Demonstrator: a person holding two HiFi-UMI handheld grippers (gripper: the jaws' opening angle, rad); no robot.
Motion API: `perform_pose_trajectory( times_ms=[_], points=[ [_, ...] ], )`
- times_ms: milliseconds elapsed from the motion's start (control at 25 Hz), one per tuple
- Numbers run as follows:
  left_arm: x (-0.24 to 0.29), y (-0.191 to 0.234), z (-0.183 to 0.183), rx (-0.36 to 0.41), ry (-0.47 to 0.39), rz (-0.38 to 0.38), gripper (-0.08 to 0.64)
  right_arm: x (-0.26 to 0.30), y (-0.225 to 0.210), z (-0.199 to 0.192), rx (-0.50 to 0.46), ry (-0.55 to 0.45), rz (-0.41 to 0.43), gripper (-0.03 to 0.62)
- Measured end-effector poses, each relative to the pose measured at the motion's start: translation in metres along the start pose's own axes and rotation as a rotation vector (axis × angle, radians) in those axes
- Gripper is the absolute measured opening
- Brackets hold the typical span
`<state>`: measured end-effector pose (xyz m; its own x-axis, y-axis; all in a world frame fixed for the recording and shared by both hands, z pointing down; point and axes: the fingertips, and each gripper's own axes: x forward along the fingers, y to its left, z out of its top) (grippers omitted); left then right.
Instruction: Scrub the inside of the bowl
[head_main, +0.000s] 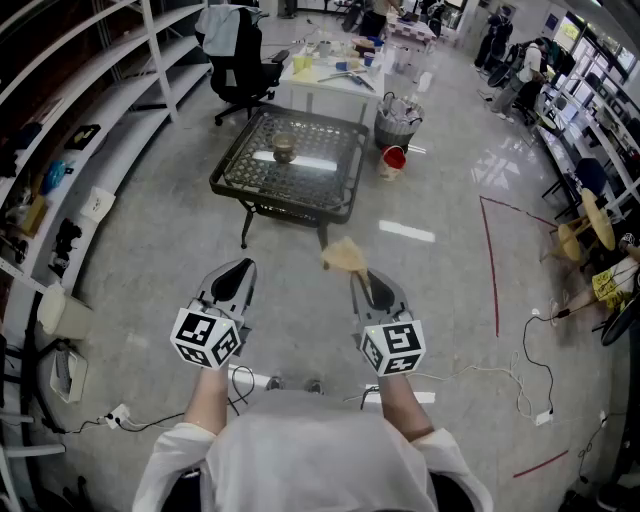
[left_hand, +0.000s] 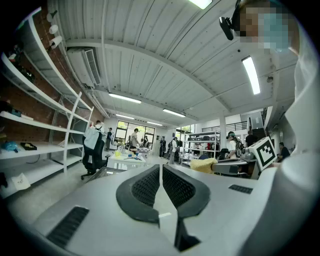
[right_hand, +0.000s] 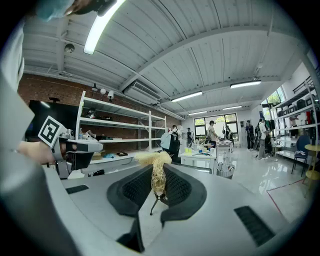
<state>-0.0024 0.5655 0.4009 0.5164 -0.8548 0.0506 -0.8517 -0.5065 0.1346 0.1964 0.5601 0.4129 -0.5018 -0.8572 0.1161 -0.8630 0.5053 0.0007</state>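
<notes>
A small brownish bowl (head_main: 283, 149) stands on a low black mesh-top table (head_main: 318, 187) a few steps ahead of me. Both grippers are held up in front of my body, well short of the table. My left gripper (head_main: 238, 268) (left_hand: 160, 172) is shut, its pads together with nothing between them. My right gripper (head_main: 360, 280) (right_hand: 159, 181) is shut on a yellow fibrous scrubber (head_main: 345, 257) (right_hand: 156, 167), which sticks up past the fingertips. The scrubber (left_hand: 204, 165) also shows in the left gripper view, off to the right.
White shelving (head_main: 110, 120) lines the left wall. Behind the mesh table are a black office chair (head_main: 240, 62), a white desk (head_main: 330, 82), a wire bin (head_main: 398, 124) and a red bucket (head_main: 394, 160). Red tape (head_main: 492, 262) and cables (head_main: 530, 370) lie on the floor at right.
</notes>
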Motion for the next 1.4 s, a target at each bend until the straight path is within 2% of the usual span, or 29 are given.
perform_pose_trajectory(
  times_ms=[280,440,760,1040,1400],
  points=[
    [0.009,-0.004,-0.004,-0.005,-0.001,0.011,0.044,0.002,-0.012,-0.007,0.013,-0.007,0.0,0.075],
    [0.012,-0.004,-0.009,-0.015,0.006,0.027,0.044,0.005,-0.016,-0.005,0.044,-0.023,0.028,0.077],
    [0.003,-0.009,-0.026,-0.049,0.018,0.102,0.044,-0.003,-0.041,-0.01,0.073,-0.022,0.053,0.077],
    [0.014,0.019,-0.034,-0.063,0.023,0.134,0.044,0.03,-0.042,-0.014,0.092,-0.016,0.077,0.077],
    [0.067,0.091,-0.012,-0.051,-0.009,0.085,0.044,0.121,-0.039,0.007,0.051,-0.028,0.052,0.077]
  ],
)
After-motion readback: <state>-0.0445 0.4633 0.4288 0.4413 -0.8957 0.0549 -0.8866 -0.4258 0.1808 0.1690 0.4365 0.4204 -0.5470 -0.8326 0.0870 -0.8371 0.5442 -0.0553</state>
